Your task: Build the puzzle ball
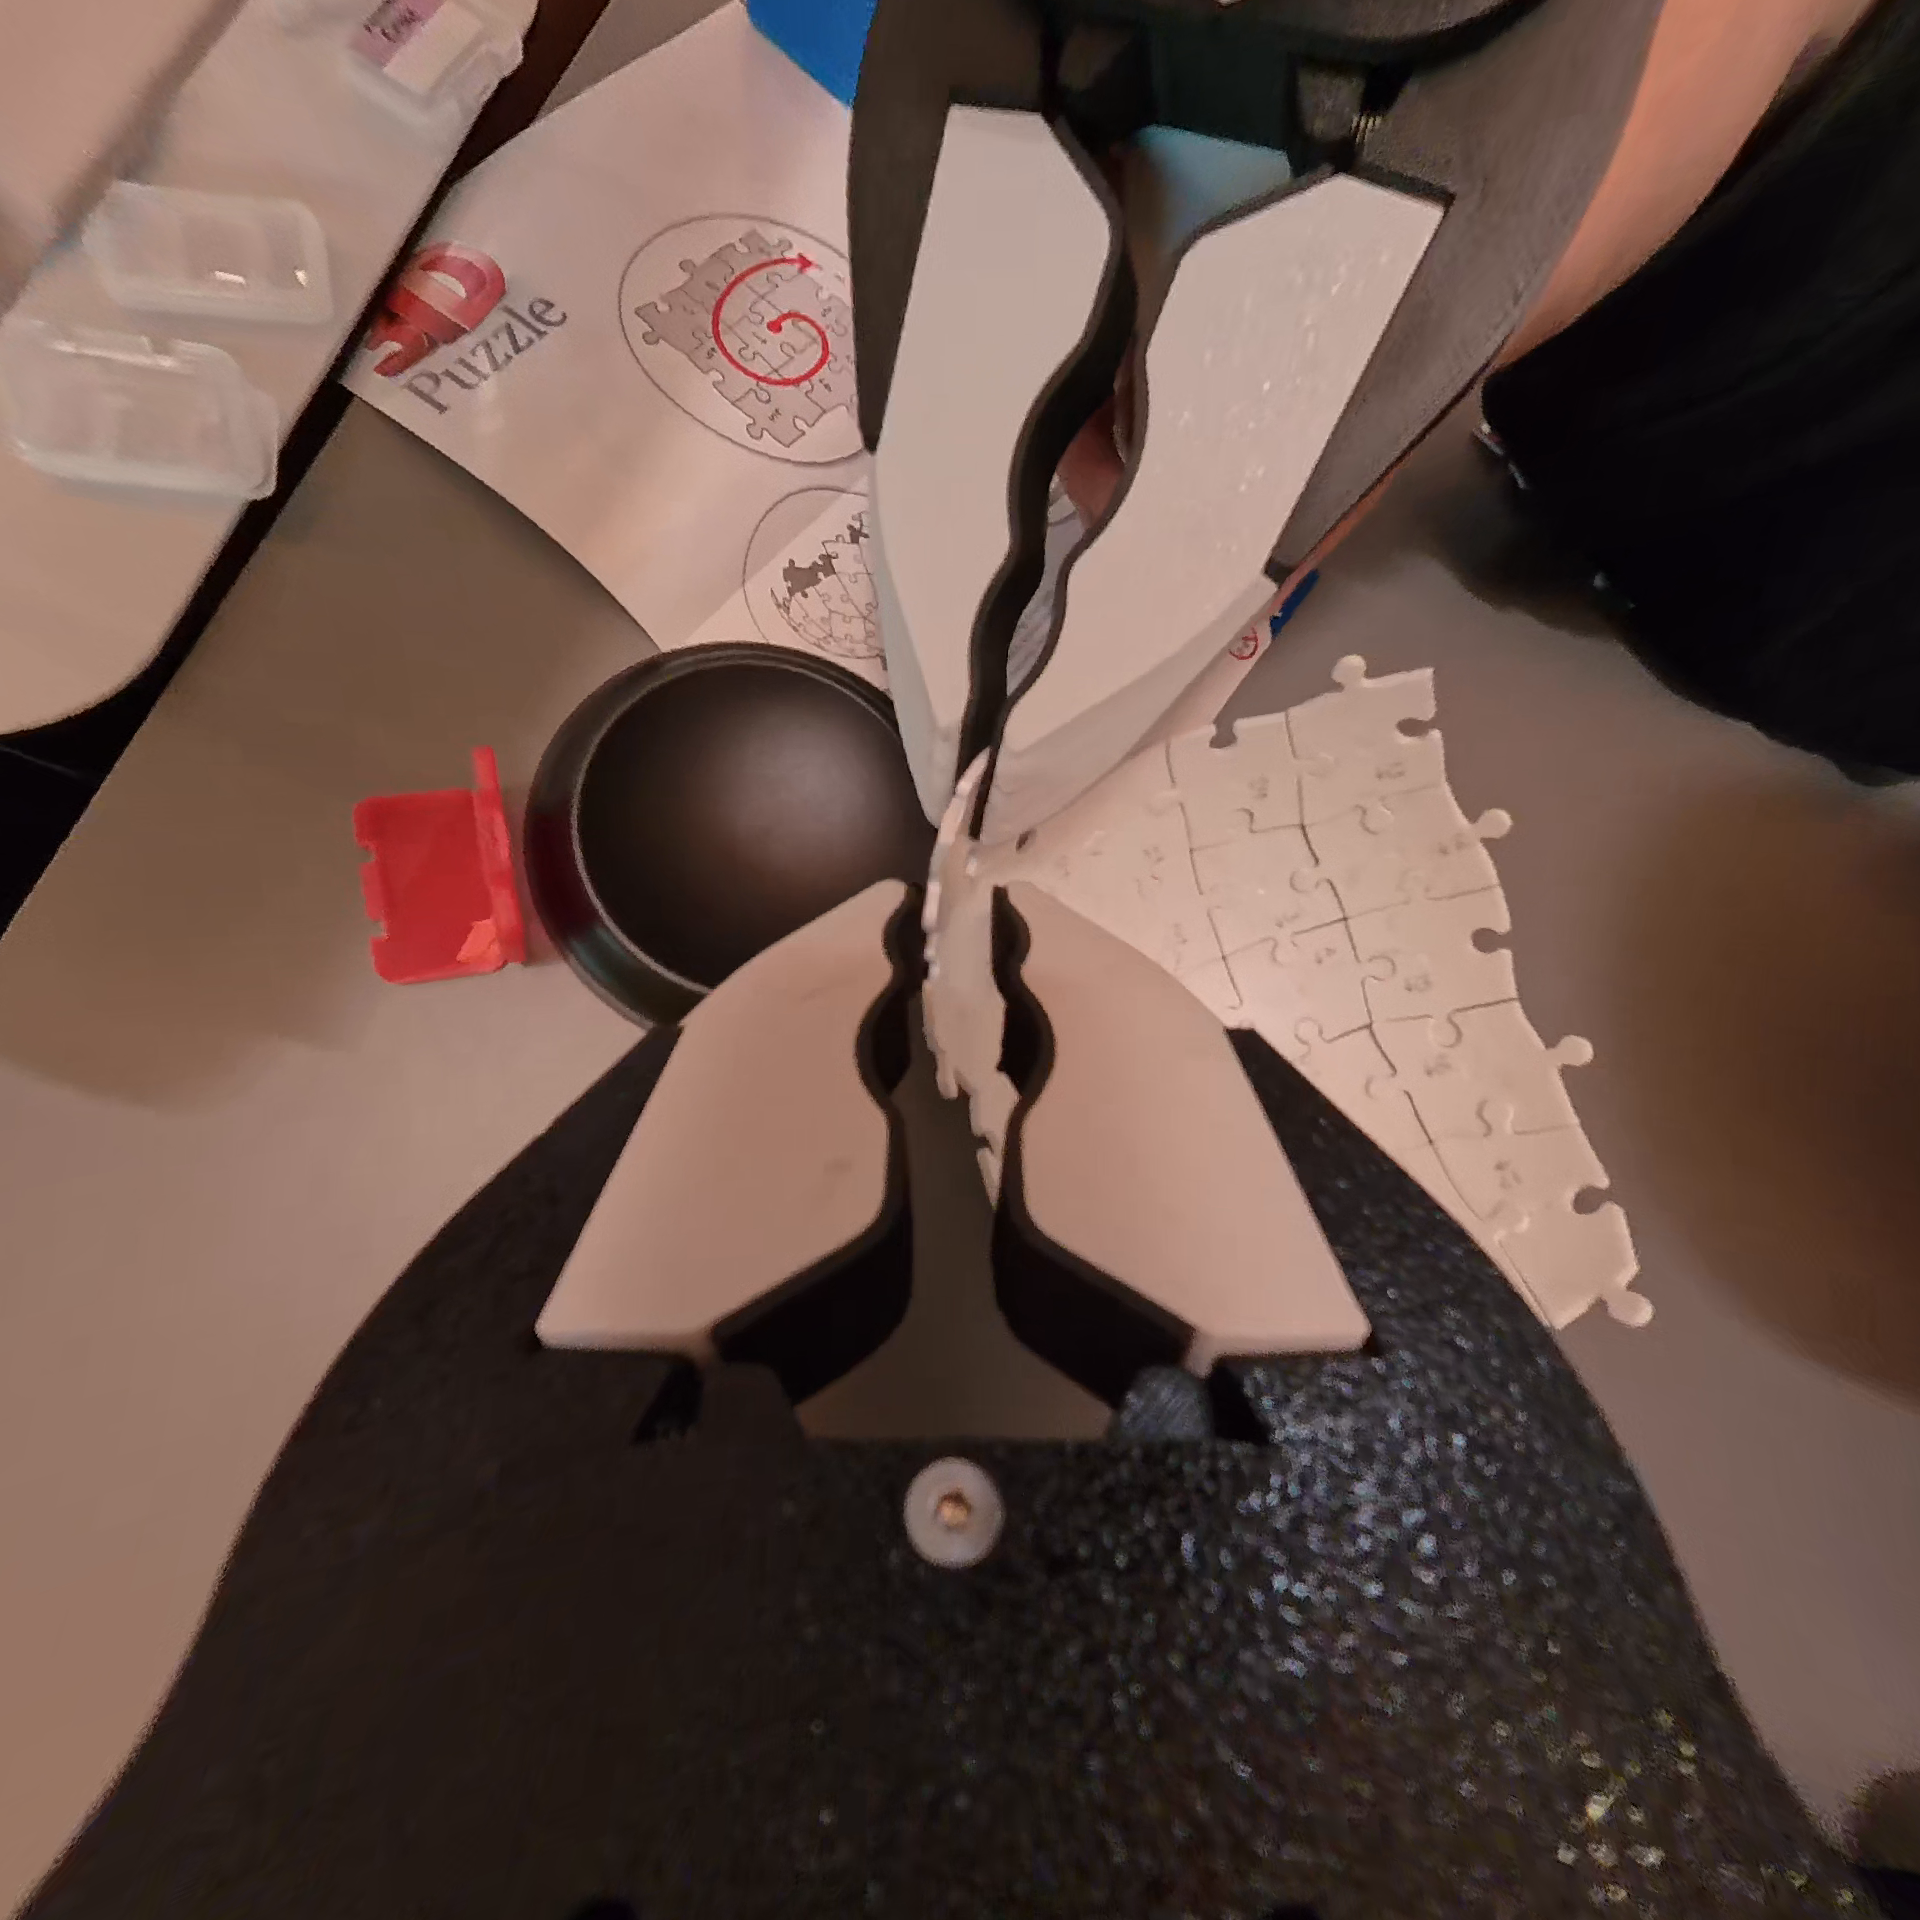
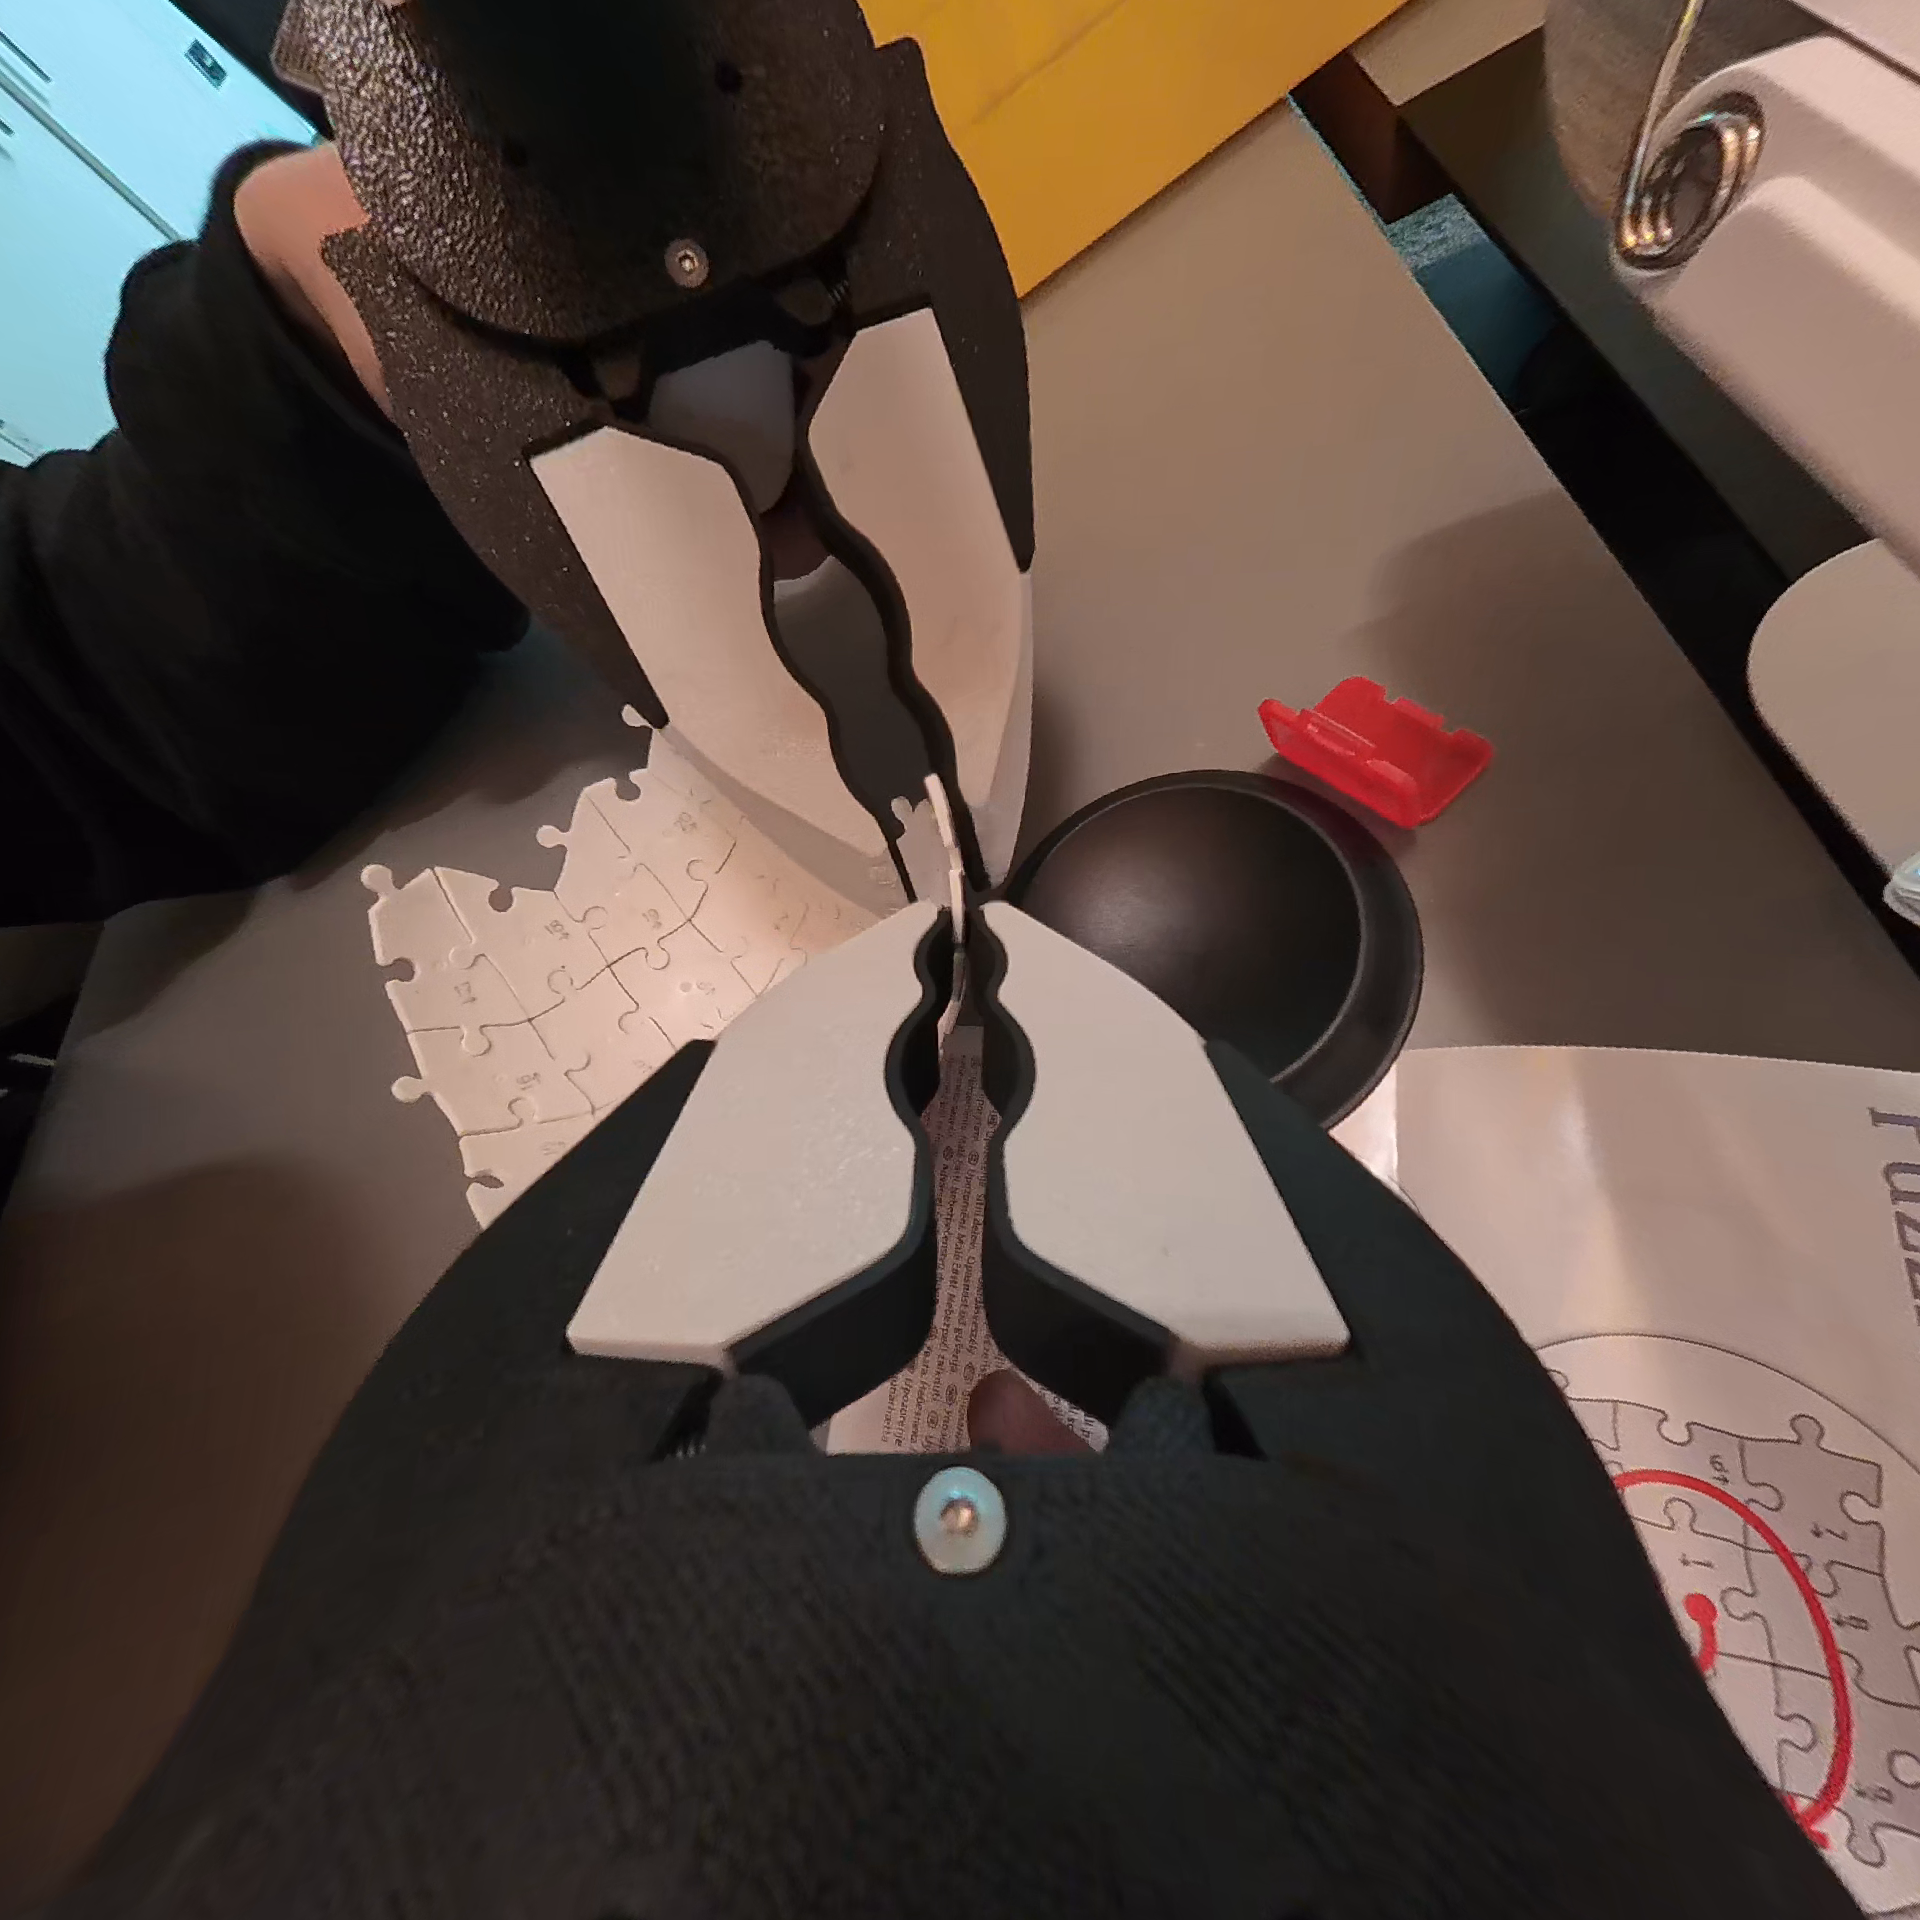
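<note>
Left gripper: fingers nearly closed, pinching the near edge of a white puzzle sheet that rises edge-on between the tips. Right gripper: fingers likewise almost closed on a white piece at the tips, meeting the left gripper tip to tip. Cannot tell whether this piece is already locked into the sheet.

Step, as judged: joining a piece to the assembled curved panel; ball far from complete. Next move likely calls for aligning tab to notch and pressing the edges together without buckling the panel.

Just beyond the left tips: black bowl on the desk, red clip beside it, instruction leaflet farther off.

Left view alone shows clear plastic boxes far left. Right view alone shows a yellow surface and a white device far right.
</note>
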A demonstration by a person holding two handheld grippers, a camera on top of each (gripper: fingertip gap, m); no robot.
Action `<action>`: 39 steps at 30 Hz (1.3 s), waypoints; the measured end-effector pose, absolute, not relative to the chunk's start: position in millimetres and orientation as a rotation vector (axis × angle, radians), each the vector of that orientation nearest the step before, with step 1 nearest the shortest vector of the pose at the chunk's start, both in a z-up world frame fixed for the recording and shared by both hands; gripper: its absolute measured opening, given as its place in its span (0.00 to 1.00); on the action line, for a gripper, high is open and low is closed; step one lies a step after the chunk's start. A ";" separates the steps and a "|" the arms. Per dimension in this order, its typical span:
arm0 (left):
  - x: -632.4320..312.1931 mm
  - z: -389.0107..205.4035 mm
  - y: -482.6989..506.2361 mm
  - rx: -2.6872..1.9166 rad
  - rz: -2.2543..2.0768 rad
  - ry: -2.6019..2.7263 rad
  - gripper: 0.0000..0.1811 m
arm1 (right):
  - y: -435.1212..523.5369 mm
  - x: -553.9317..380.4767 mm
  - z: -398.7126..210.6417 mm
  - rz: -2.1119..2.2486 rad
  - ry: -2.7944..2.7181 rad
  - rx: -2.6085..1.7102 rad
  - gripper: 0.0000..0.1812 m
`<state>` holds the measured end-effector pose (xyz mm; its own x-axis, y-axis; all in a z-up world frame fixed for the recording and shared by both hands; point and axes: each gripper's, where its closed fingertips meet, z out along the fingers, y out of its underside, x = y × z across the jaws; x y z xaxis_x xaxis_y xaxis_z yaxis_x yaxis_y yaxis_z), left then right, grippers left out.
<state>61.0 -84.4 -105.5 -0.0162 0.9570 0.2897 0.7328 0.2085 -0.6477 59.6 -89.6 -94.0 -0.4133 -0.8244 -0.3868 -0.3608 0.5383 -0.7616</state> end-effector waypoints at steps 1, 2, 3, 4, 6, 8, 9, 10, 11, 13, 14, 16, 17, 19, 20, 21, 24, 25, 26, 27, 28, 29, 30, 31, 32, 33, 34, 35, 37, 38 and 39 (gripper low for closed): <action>60.1 -104.0 -84.9 -1.568 0.425 -1.793 0.06 | -89.4 59.7 -93.5 -0.759 1.996 -0.959 0.01; 59.9 -103.2 -85.6 -1.563 0.432 -1.791 0.04 | -89.1 60.2 -93.0 -0.758 1.993 -0.956 0.01; 60.2 -103.1 -86.1 -1.564 0.436 -1.790 0.03 | -88.9 60.5 -92.6 -0.759 1.990 -0.958 0.01; 60.5 -103.4 -86.1 -1.564 0.433 -1.791 0.03 | -88.9 60.7 -92.6 -0.762 1.992 -0.963 0.01; 61.0 -104.3 -85.5 -1.567 0.423 -1.793 0.03 | -88.4 61.1 -93.6 -0.761 1.998 -0.976 0.01; 61.4 -104.3 -85.1 -1.577 0.425 -1.791 0.02 | -88.1 61.1 -94.6 -0.759 2.005 -0.985 0.01; 61.6 -104.0 -84.7 -1.581 0.424 -1.789 0.02 | -87.5 61.1 -94.8 -0.756 2.006 -0.992 0.01; 61.8 -103.7 -84.5 -1.587 0.426 -1.789 0.01 | -86.4 61.2 -94.9 -0.749 2.006 -0.997 0.02; 61.8 -103.7 -84.7 -1.596 0.432 -1.790 0.01 | -85.5 61.5 -95.0 -0.740 2.005 -0.997 0.03; 61.3 -103.2 -84.7 -1.602 0.441 -1.790 0.01 | -85.2 62.0 -96.9 -0.721 2.017 -0.991 0.07; 61.2 -103.0 -84.5 -1.600 0.439 -1.790 0.01 | -85.4 62.7 -98.2 -0.723 2.018 -0.998 0.08; 61.5 -103.3 -84.8 -1.601 0.438 -1.791 0.01 | -84.3 64.5 -100.9 -0.726 2.009 -1.037 0.06; 61.8 -103.5 -84.9 -1.603 0.438 -1.793 0.01 | -84.6 64.1 -102.7 -0.731 2.017 -1.061 0.05; 62.0 -103.4 -84.8 -1.615 0.444 -1.789 0.01 | -86.0 62.1 -103.7 -0.758 2.029 -1.111 0.03; 61.6 -102.9 -84.7 -1.617 0.448 -1.785 0.01 | -85.9 61.8 -102.4 -0.776 2.015 -1.141 0.02; 61.5 -102.7 -84.7 -1.618 0.450 -1.786 0.01 | -85.9 61.4 -102.0 -0.792 2.005 -1.168 0.02; 61.7 -102.7 -84.2 -1.628 0.452 -1.783 0.01 | -85.8 62.7 -102.6 -0.810 1.988 -1.200 0.02; 61.6 -102.7 -83.7 -1.630 0.451 -1.781 0.01 | -85.1 63.6 -102.8 -0.798 1.983 -1.196 0.02; 61.5 -102.8 -83.7 -1.634 0.453 -1.780 0.01 | -84.7 64.0 -103.3 -0.789 1.982 -1.188 0.02; 61.7 -103.1 -83.8 -1.638 0.454 -1.782 0.01 | -84.7 64.4 -103.7 -0.781 1.981 -1.180 0.02; 61.9 -103.5 -83.9 -1.641 0.454 -1.784 0.01 | -84.8 64.6 -104.1 -0.775 1.978 -1.172 0.02; 62.2 -103.8 -83.9 -1.644 0.452 -1.785 0.01 | -84.8 65.0 -104.5 -0.770 1.974 -1.164 0.02; 62.6 -104.2 -84.0 -1.647 0.451 -1.786 0.01 | -84.6 65.4 -104.8 -0.761 1.972 -1.154 0.02; 63.1 -104.7 -84.0 -1.651 0.449 -1.788 0.01 | -84.5 65.8 -105.3 -0.751 1.973 -1.145 0.02; 63.6 -104.9 -84.1 -1.653 0.448 -1.790 0.01 | -84.3 66.4 -105.8 -0.743 1.973 -1.142 0.02; 63.9 -104.9 -84.2 -1.652 0.447 -1.790 0.01 | -84.3 66.8 -106.1 -0.743 1.970 -1.143 0.02; 64.0 -104.3 -84.2 -1.646 0.446 -1.788 0.01 | -84.3 67.0 -105.8 -0.747 1.966 -1.145 0.01; 64.1 -103.2 -83.7 -1.634 0.441 -1.785 0.01 | -84.2 67.2 -105.0 -0.747 1.963 -1.136 0.02; 65.2 -100.5 -82.3 -1.600 0.420 -1.779 0.01 | -82.4 68.5 -102.3 -0.724 1.949 -1.103 0.02; 65.7 -99.5 -82.9 -1.588 0.420 -1.781 0.02 | -82.1 69.0 -101.1 -0.726 1.943 -1.098 0.01; 66.2 -99.3 -84.2 -1.586 0.427 -1.788 0.03 | -82.5 69.0 -100.4 -0.727 1.944 -1.091 0.01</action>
